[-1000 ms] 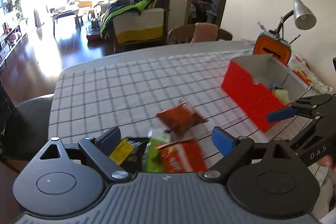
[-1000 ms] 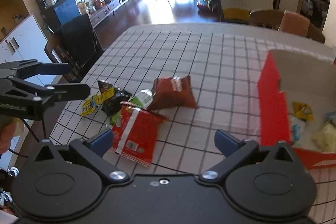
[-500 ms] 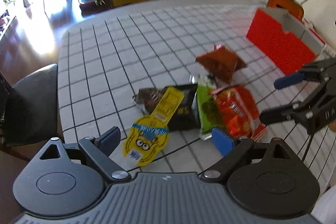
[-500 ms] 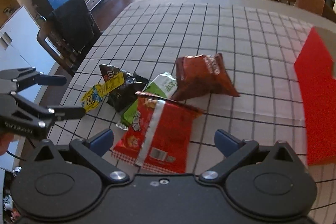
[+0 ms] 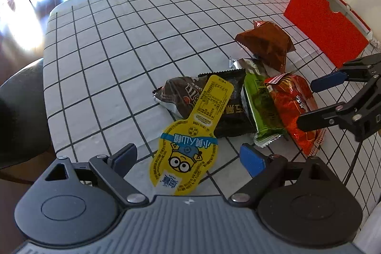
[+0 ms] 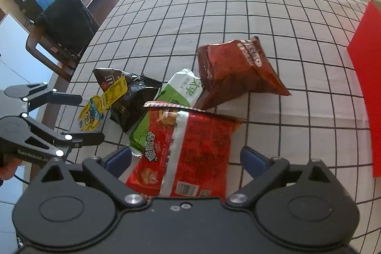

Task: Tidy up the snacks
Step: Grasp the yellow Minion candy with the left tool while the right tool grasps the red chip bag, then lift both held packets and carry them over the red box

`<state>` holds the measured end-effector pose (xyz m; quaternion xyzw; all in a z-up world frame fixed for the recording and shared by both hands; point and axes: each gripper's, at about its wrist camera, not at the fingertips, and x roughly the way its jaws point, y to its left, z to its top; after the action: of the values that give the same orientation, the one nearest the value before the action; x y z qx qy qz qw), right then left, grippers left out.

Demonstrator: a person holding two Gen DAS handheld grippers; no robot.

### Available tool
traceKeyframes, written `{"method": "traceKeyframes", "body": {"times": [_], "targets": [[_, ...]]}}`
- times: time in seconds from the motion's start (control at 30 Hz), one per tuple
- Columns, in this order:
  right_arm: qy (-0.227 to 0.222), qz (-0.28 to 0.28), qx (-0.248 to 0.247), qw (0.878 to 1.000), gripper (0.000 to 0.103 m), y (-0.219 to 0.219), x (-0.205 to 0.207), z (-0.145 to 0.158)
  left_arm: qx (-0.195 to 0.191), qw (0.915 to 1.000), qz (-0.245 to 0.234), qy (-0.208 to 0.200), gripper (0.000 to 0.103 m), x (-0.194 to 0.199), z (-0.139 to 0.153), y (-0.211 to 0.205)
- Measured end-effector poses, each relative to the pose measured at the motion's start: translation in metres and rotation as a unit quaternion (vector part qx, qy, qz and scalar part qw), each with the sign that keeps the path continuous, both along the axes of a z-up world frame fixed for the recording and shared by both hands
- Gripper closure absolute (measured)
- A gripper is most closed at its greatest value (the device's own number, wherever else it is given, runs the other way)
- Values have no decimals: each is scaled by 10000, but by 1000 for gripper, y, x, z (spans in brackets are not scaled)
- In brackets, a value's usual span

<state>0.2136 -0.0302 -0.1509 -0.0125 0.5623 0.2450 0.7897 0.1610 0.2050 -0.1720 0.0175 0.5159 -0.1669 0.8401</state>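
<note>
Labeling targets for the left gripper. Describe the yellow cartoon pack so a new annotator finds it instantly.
On the grid-patterned tablecloth, find the snack pile short of the red box. The yellow cartoon pack is at the pile's outer end, overlapping a dark brown bag, between the open left gripper fingers. It alone is flat, bottle-shaped, with a goggled character.

Red box (image 6: 366, 77): cut off by right frame edge; interior hidden. Green packet (image 5: 262, 106): partly covered by red packet (image 5: 293, 108).

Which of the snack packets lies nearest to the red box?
The brown packet. It lies apart at the far end of the pile, closest to the red box; the others overlap nearer the grippers.
</note>
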Motion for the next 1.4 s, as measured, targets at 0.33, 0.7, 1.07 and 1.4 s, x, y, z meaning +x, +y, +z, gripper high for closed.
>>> {"method": "traceKeyframes", "body": {"times": [0.33, 0.7, 1.07, 1.4], "targets": [[121, 67, 13, 9999, 20, 1, 1, -5, 65, 9999, -104, -12, 41, 7, -5, -6], [-55, 171, -8, 9998, 31, 0, -3, 0, 94, 9997, 224, 42, 51, 5, -4, -6], [-127, 232, 42, 9996, 31, -23, -22, 20, -182, 9960, 861, 133, 51, -22, 9, -12], [-428, 211, 89, 9988, 31, -65, -26, 57, -360, 9904, 1333, -70, 51, -38, 55, -41]]}}
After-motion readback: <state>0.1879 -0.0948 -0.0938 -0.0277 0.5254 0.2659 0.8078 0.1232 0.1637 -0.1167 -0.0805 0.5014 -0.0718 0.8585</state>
